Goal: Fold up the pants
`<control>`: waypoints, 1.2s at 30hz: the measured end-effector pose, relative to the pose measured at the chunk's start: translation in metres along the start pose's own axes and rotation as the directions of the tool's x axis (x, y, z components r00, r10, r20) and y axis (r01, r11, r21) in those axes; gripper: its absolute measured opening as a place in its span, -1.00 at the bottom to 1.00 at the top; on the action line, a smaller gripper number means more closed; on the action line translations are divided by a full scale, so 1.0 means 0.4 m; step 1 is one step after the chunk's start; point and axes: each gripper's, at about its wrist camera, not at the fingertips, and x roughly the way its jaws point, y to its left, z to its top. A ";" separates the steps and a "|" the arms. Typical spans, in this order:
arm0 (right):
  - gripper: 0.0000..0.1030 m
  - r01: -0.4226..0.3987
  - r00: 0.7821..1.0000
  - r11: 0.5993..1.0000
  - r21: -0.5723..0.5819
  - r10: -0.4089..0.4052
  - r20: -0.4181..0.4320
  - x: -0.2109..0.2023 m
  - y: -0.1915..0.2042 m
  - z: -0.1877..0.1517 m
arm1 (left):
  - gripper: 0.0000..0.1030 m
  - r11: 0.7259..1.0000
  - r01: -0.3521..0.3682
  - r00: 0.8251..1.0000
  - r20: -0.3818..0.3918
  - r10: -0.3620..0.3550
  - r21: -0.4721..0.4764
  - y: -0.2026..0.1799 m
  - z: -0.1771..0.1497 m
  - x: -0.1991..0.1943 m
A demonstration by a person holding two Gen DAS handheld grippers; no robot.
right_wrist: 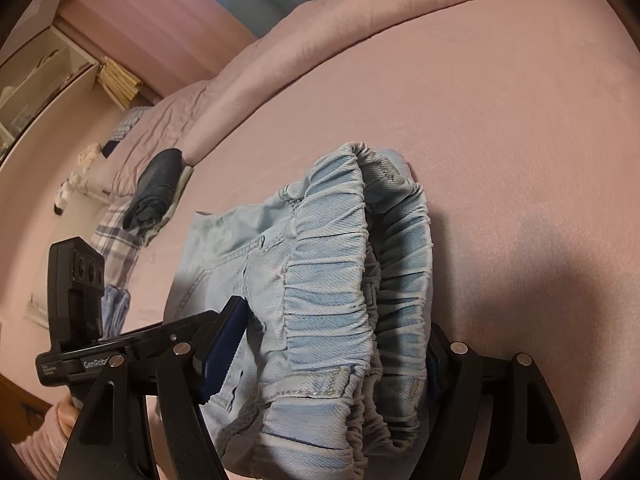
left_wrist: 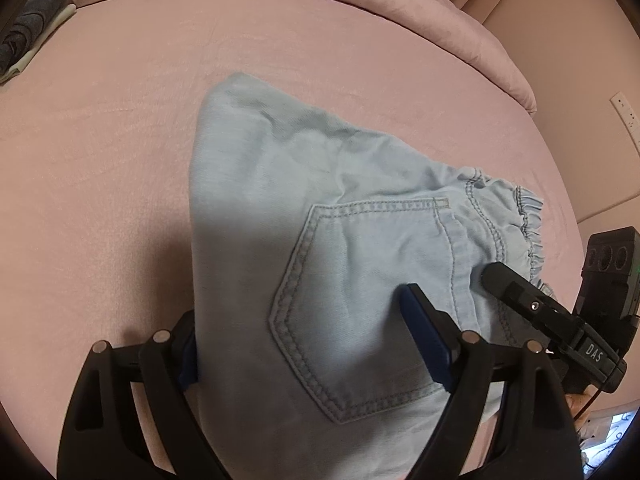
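Note:
Light blue denim pants [left_wrist: 344, 248] lie folded on the pink bed sheet [left_wrist: 100, 140], back pocket [left_wrist: 360, 304] facing up. My left gripper [left_wrist: 300, 308] is open and straddles the pocket end; its left pad sits at the fabric's edge and its right pad [left_wrist: 424, 340] rests on top of the cloth. In the right wrist view the gathered elastic waistband [right_wrist: 332, 280] fills the space between the fingers of my right gripper [right_wrist: 336, 320], which is open; its right pad is partly hidden behind the band. One right finger [left_wrist: 516, 296] shows beside the waistband.
A dark folded garment on a pale one [left_wrist: 36, 12] [right_wrist: 156, 184] lies at the bed's far corner. A rolled pink duvet [left_wrist: 360, 8] runs along the back. A plaid cloth [right_wrist: 116, 240], a shelf [right_wrist: 40, 76] and a wall socket [left_wrist: 626, 114] are off the bed.

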 end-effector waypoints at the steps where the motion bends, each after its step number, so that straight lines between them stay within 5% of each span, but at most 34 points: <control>1: 0.49 -0.002 1.000 1.000 -0.001 0.002 0.002 -0.001 0.000 -0.001 | 0.65 1.000 -0.006 1.000 -0.001 0.006 0.001 -0.001 0.000 0.001; 36: 0.49 0.021 1.000 0.999 -0.041 -0.020 0.021 -0.007 0.013 -0.015 | 0.65 0.997 -0.072 0.997 -0.016 0.073 0.023 -0.045 0.018 0.029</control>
